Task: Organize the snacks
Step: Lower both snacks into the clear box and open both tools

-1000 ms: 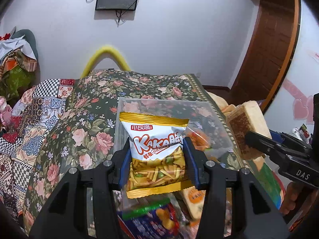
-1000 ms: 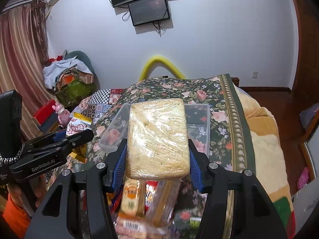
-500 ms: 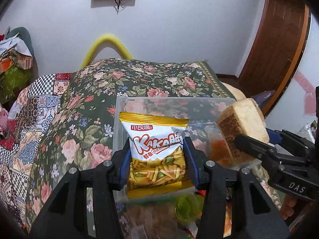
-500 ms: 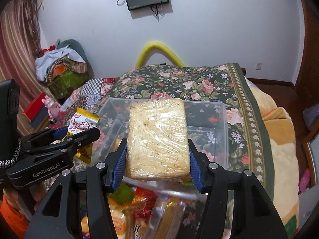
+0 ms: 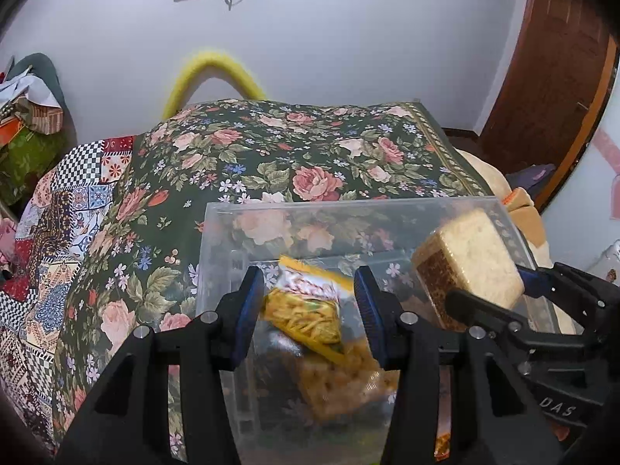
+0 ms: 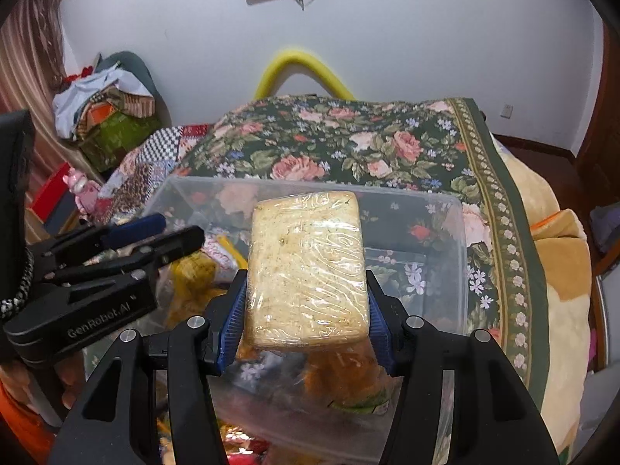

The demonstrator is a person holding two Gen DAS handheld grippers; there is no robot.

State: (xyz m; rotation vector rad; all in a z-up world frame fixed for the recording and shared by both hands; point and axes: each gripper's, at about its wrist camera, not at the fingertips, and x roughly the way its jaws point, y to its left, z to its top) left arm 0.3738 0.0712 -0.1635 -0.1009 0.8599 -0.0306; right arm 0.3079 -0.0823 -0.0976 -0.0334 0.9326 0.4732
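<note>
Left gripper [image 5: 309,306] stands with its blue-padded fingers apart above a clear rectangular plastic bin [image 5: 387,209] resting on a dark floral bedspread [image 5: 271,155]; between and just below those fingers a yellow-and-white packet of stick snacks [image 5: 306,306], tilted and blurred, lies free of both pads inside the bin, over another orange-toned snack bag [image 5: 341,387] seen through the plastic. Right gripper [image 6: 306,310] is clamped on a pale rectangular block of noodles in clear wrap [image 6: 306,267], held over the near half of the same bin. From the left wrist view that block [image 5: 469,267] sits to the right of the left gripper, above the bin's right side. A yellow foam arch [image 5: 213,73] rises beyond the bed, ahead of both grippers.
</note>
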